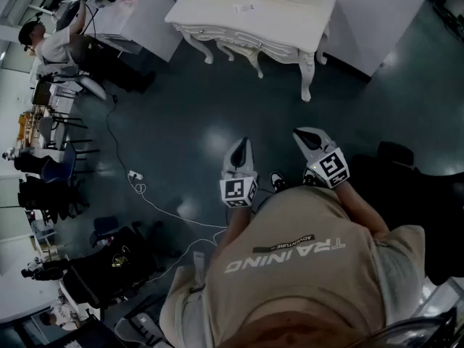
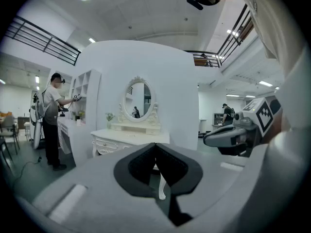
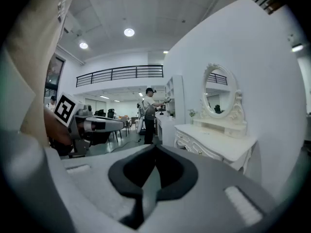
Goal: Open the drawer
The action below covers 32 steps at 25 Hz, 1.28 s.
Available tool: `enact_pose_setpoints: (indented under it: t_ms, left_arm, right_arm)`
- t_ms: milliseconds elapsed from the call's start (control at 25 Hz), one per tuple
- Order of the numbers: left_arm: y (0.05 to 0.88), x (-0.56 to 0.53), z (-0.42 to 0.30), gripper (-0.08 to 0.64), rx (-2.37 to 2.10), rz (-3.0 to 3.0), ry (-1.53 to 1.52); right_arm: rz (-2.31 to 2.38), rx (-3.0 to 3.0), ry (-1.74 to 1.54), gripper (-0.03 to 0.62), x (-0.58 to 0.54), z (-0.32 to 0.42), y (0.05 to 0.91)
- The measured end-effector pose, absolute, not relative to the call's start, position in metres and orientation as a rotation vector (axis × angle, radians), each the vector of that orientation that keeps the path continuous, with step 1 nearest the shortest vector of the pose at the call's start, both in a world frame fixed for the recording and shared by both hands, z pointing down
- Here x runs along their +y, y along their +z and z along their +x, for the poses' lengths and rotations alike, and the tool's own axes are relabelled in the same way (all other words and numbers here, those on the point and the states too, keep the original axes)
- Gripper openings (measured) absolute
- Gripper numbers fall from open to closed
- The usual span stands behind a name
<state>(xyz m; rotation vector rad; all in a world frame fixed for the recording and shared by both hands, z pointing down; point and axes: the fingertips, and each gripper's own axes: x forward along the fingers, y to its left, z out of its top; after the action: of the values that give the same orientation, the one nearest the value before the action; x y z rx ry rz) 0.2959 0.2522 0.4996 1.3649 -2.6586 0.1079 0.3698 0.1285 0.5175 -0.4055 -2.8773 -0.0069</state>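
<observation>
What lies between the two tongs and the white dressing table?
Only bare dark floor lies between the left tongs, the right tongs and the dressing table; the head view shows it.

The right tool has its jaws together, holding nothing. A white counter with an oval mirror stands ahead, well apart.

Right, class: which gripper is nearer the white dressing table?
Right. The right gripper points at the dressing table near its corner leg; the left gripper faces its front from slightly farther back.
</observation>
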Motion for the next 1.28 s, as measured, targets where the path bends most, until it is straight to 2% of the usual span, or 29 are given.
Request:
enact_pose_setpoints:
  t_ms: [520,880,1040,1280]
  left_arm:
    - [0.512,0.266,0.223,0.006,-2.583,1.445,0.044]
    - [0.542,0.267,0.185,0.006,-2.437,1.560,0.069]
    - [0.549,0.247,0.170,0.006,-2.419,1.541,0.042]
    - [0.540,0.198,0.132,0.006,-2.456,1.498,0.079]
  right_arm:
    - [-0.302,-2.899,-0.065,0.003,0.144,0.298,0.512]
    - [-0.221,-2.871,-0.029,0.003,0.167,0.275,0.526]
    - [-0.180,-2.835,0.000,0.003,0.139,0.263,0.541]
    - [-0.229,-2.894,0.013,0.003,0.086,0.207,0.533]
